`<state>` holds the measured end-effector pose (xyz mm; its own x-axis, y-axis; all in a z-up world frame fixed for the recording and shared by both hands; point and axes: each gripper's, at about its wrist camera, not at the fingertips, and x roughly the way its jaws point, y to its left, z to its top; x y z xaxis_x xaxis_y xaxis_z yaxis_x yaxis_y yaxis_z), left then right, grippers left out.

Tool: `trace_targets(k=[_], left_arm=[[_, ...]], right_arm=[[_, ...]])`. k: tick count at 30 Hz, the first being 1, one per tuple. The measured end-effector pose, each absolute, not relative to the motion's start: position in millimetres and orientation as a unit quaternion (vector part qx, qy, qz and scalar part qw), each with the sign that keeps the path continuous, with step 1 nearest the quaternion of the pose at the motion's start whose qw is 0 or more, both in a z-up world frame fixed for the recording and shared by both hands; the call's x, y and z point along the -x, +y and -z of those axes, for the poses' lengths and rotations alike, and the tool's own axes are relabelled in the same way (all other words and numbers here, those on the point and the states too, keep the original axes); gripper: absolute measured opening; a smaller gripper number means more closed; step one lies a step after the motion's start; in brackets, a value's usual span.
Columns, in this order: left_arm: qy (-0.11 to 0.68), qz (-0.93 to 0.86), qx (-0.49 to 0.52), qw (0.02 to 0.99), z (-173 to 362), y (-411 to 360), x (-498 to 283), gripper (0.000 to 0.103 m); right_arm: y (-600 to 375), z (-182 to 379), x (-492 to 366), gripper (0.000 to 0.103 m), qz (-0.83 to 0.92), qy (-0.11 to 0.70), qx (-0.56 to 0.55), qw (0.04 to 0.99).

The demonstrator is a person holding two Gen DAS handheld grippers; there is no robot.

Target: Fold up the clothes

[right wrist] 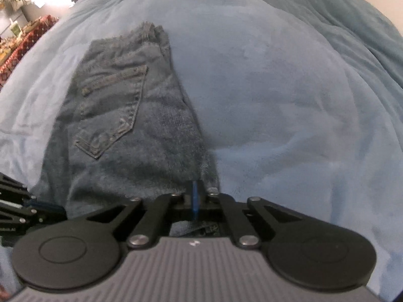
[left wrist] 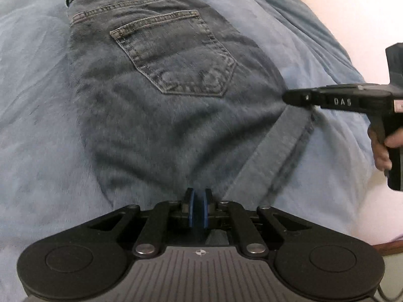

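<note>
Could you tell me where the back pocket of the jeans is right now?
In the left wrist view the back pocket sits upper centre on the jeans, just below the waistband, on the blue blanket.

A soft, pale blue fleece blanket [right wrist: 277, 88] covers the bed. Beyond its far left edge lies a red patterned rug [right wrist: 27, 42] under bright glare. A plain pale wall [left wrist: 340, 12] stands on the right.

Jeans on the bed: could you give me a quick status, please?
Both grippers, left and right, shut on jeans fabric. Jeans part-folded on blue blanket, back pocket up. Nothing in the way.
</note>
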<state>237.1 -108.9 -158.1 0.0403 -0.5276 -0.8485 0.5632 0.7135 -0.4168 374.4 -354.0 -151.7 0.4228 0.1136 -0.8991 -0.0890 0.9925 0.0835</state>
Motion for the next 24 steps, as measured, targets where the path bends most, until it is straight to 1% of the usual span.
trace_targets(k=[1,2,3,4,5,7,9,11,15,21,24], left_arm=[[0.580,0.378,-0.010,0.722,151.6,-103.9,-235.4,0.005],[0.578,0.377,-0.002,0.724,145.2,-97.2,-234.3,0.005],[0.577,0.374,0.007,0.726,139.3,-89.8,-234.0,0.006],[0.577,0.370,0.017,0.728,133.5,-82.4,-233.8,0.009],[0.576,0.363,0.026,0.732,128.6,-74.3,-233.0,0.012],[0.578,0.337,0.043,0.742,123.7,-58.8,-231.5,0.029],[0.579,0.307,0.054,0.753,122.7,-47.2,-229.9,0.038],[0.584,0.276,0.069,0.760,123.8,-33.4,-227.6,0.038],[0.619,0.246,0.136,0.734,145.5,-9.2,-229.2,0.038],[0.649,0.239,0.242,0.681,180.3,2.5,-239.5,0.039],[0.653,0.242,0.261,0.668,189.2,-1.2,-243.8,0.039]], right_arm=[[-355.4,144.6,-373.7,0.000,-0.061,0.531,-0.014,0.845],[-356.8,137.7,-372.1,0.009,-0.058,0.528,-0.016,0.847],[-361.4,130.5,-368.3,0.027,-0.054,0.524,-0.018,0.850],[-367.3,125.5,-364.2,0.036,-0.048,0.523,-0.019,0.851],[-373.3,122.5,-359.9,0.042,-0.048,0.525,-0.026,0.849],[-384.1,123.0,-354.7,0.041,-0.048,0.532,-0.041,0.844],[-389.5,129.9,-354.2,0.041,-0.047,0.543,-0.054,0.837],[-395.4,134.2,-351.1,0.041,-0.051,0.549,-0.068,0.831],[-391.5,148.8,-352.7,0.035,-0.066,0.565,-0.096,0.817],[-398.0,156.7,-357.5,0.037,-0.070,0.574,-0.140,0.804],[-398.6,164.2,-366.1,0.039,-0.072,0.577,-0.153,0.799]])
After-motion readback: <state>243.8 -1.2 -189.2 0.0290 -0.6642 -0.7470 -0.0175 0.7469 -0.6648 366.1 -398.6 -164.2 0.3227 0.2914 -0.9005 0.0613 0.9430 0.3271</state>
